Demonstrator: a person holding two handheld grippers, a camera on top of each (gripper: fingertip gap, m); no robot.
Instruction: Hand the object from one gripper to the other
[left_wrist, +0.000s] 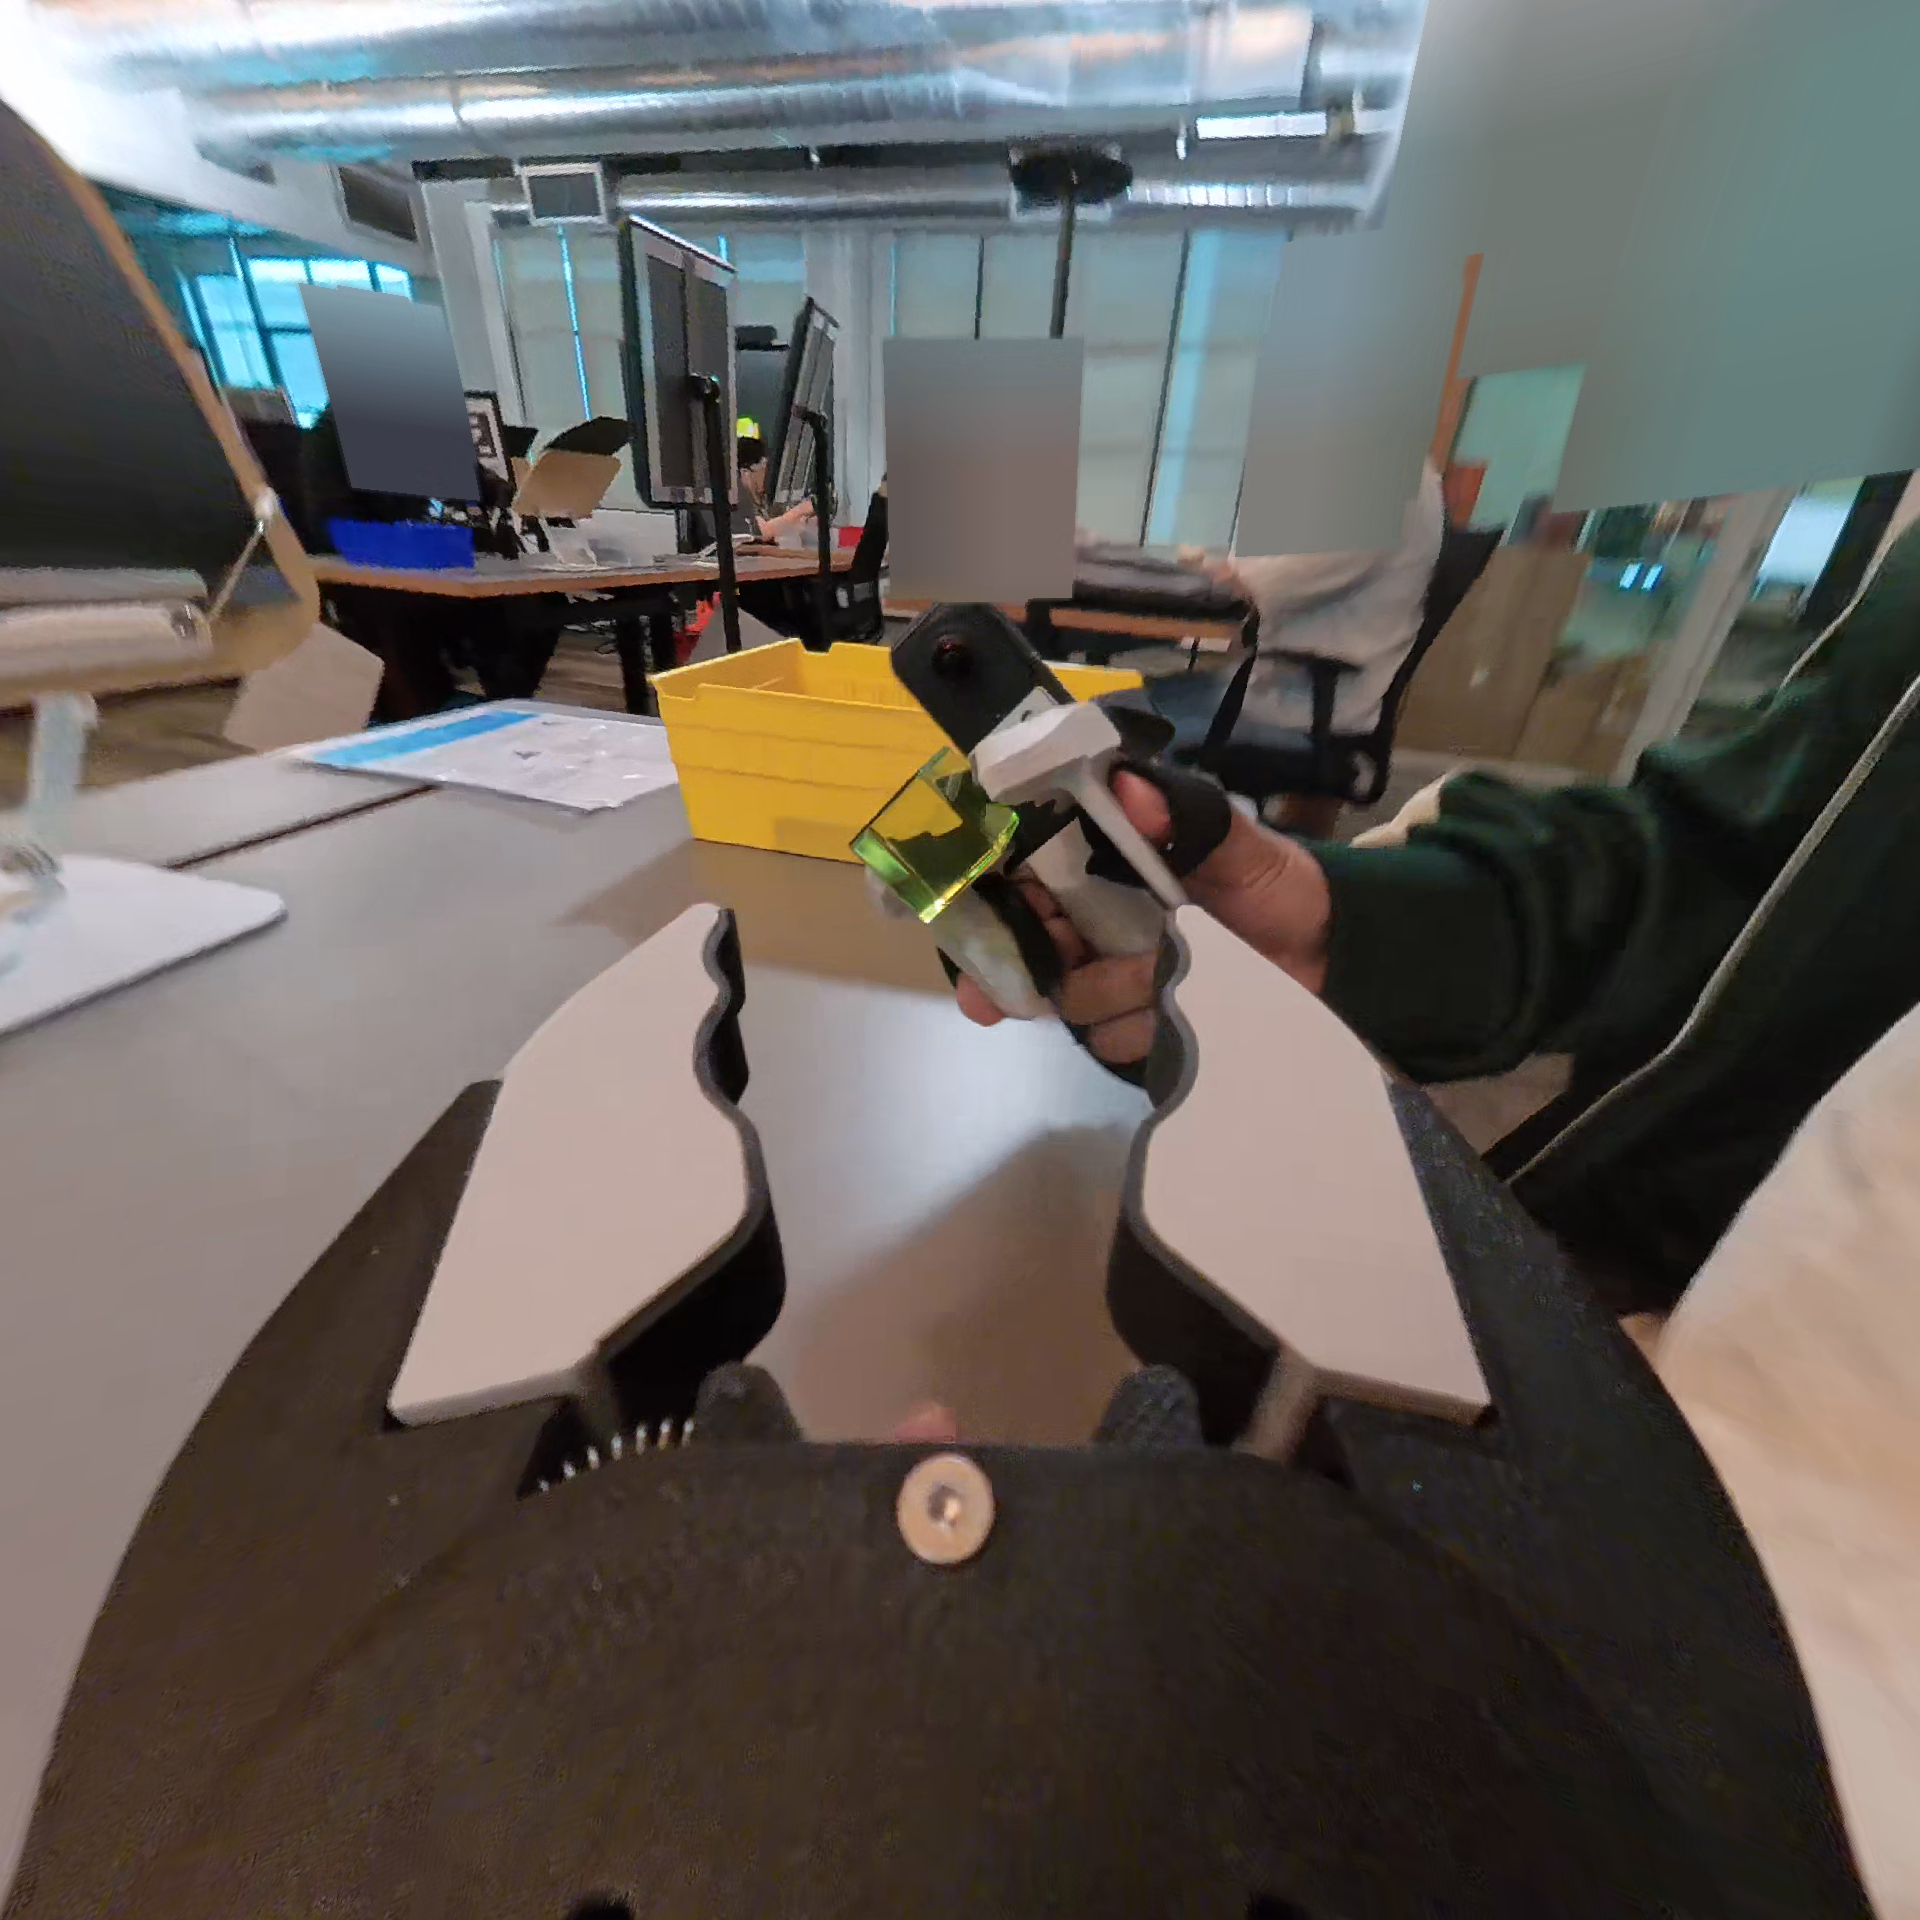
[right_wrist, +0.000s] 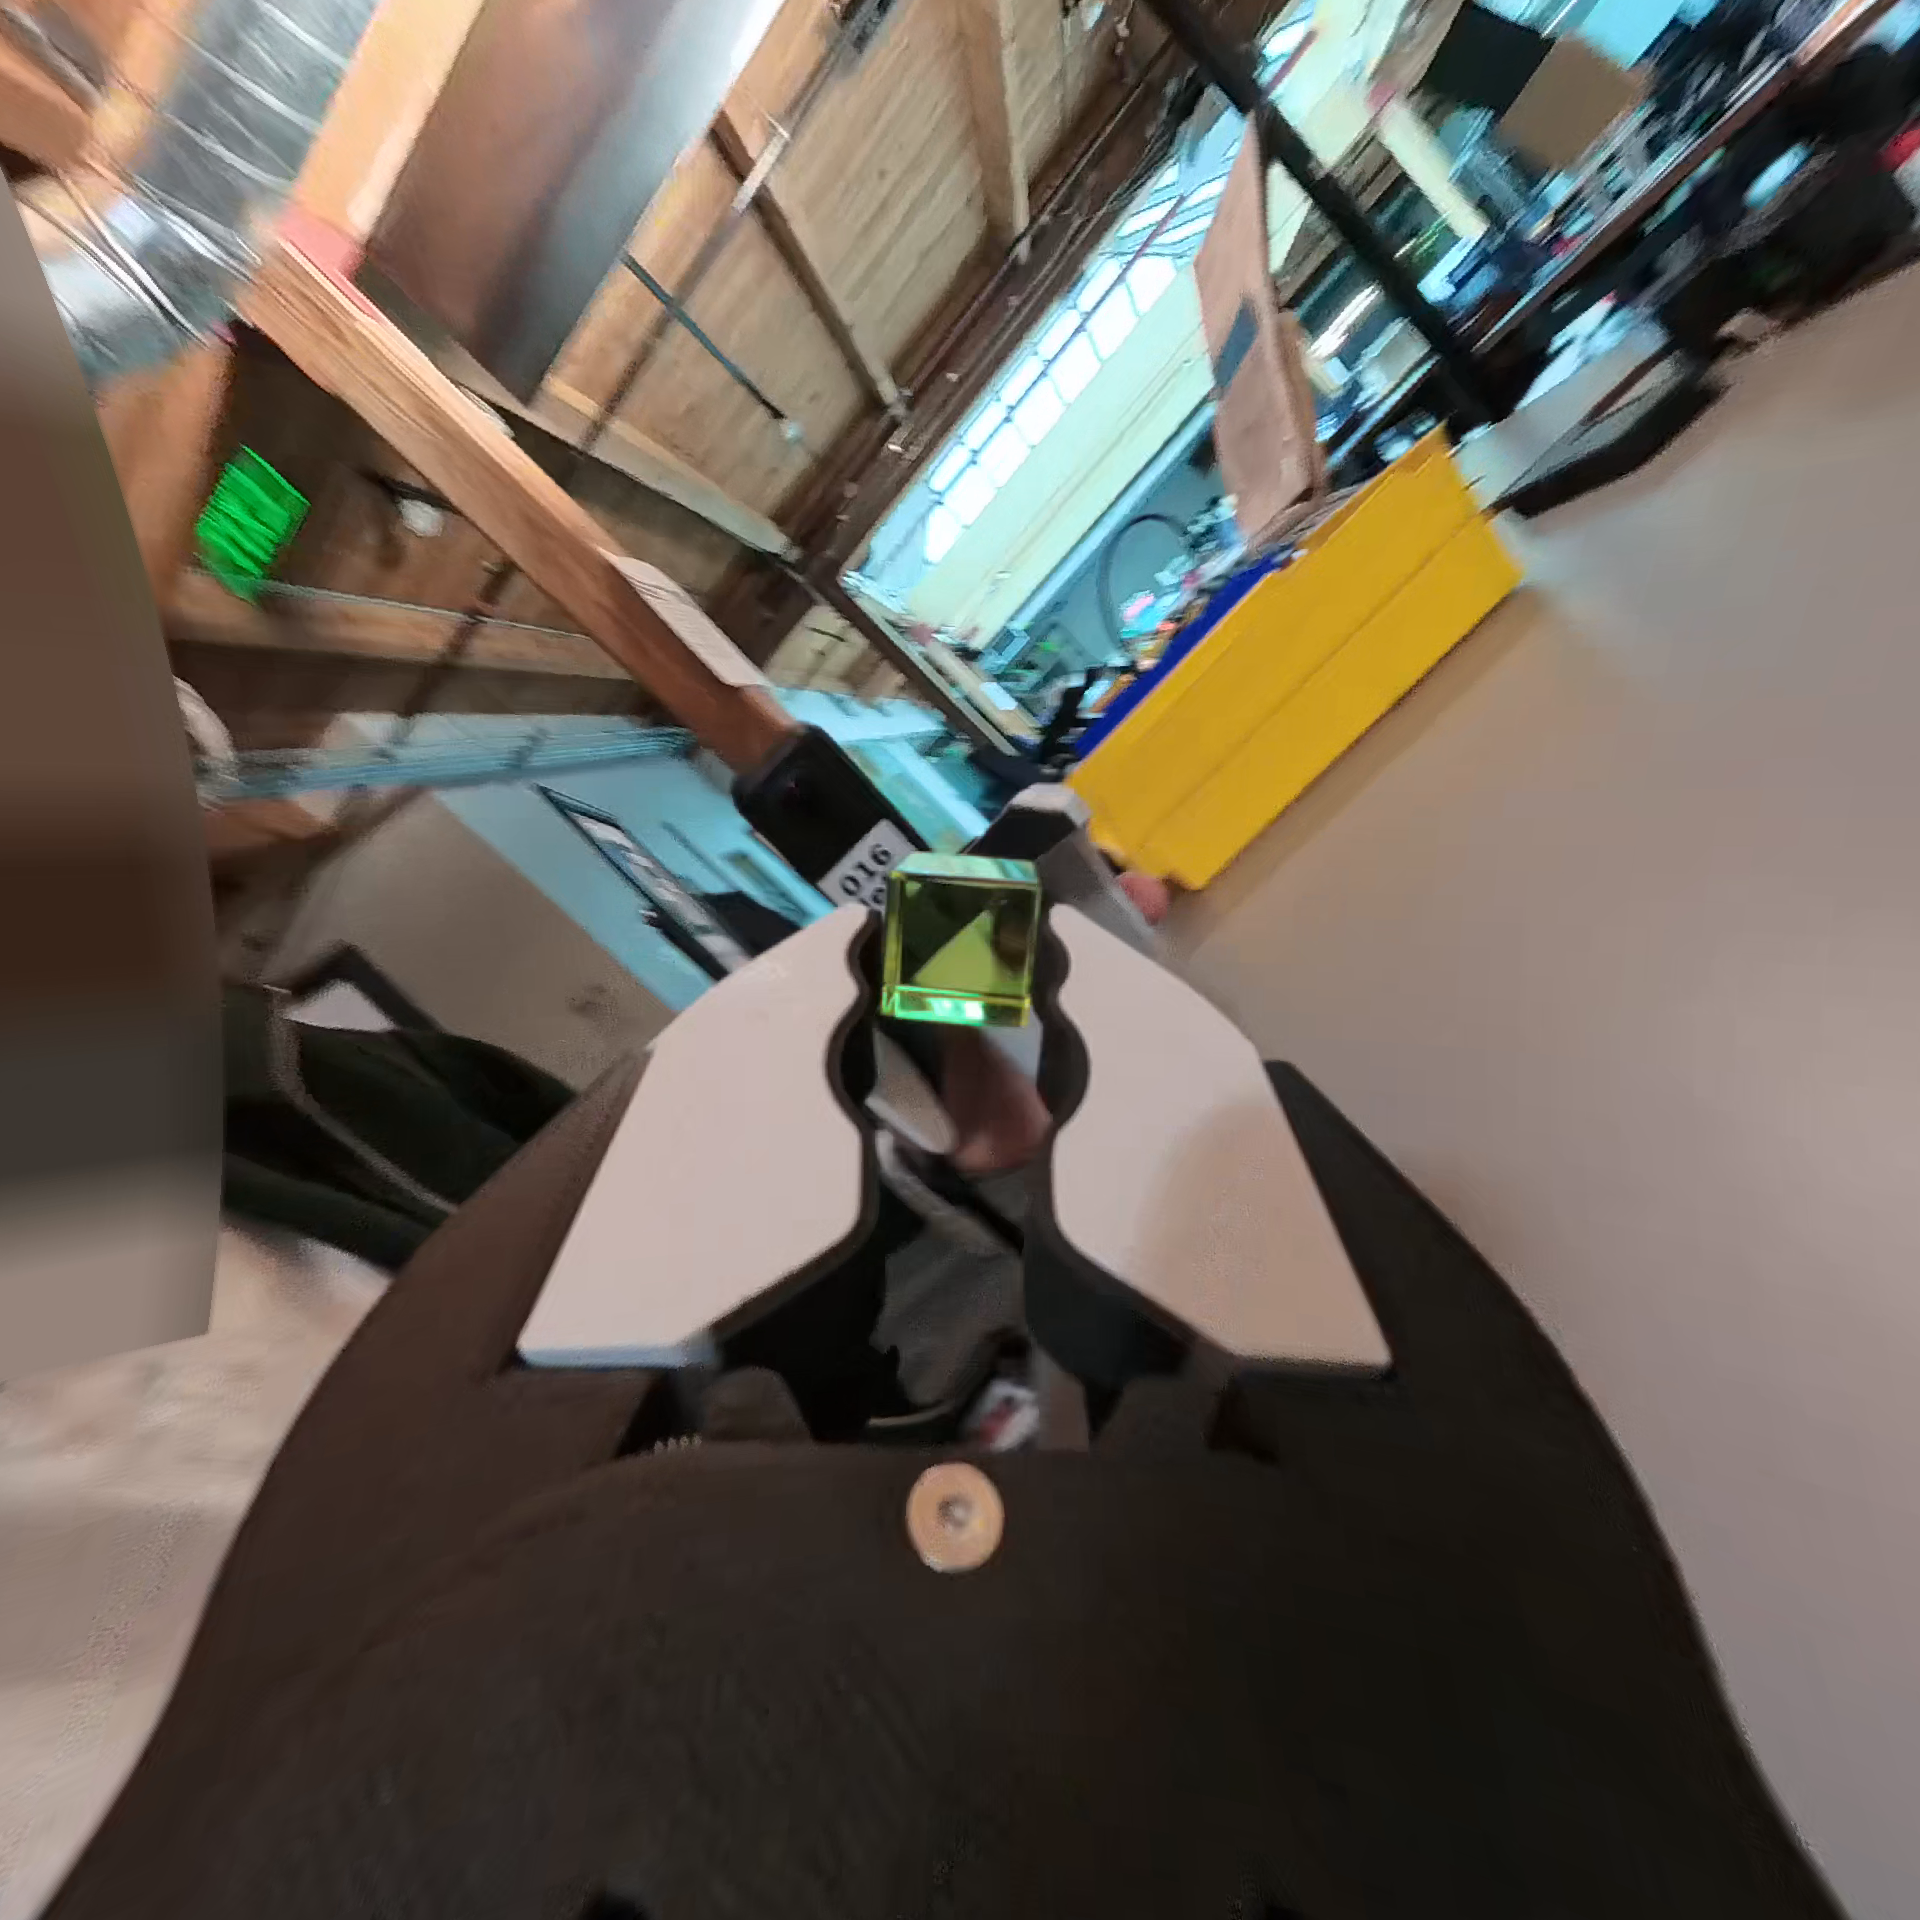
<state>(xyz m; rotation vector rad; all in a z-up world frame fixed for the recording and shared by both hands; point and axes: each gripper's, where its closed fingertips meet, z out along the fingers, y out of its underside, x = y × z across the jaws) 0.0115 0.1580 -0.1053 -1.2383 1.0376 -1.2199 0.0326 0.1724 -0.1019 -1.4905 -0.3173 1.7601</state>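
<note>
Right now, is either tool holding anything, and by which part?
The right tool grips the green cube by two opposite side faces, at its fingertips. The left tool is open and holds nothing.

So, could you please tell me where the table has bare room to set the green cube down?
The grey table is bare ahead of the open left gripper, between the white stand base on the left and the yellow bin behind. It is crowded to the right, where the right gripper holds the green cube, and papers lie far-left.

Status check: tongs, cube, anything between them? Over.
Right tongs shut on green cube, held above the table. Left tongs open, empty, facing it. Gap between them clear.
</note>
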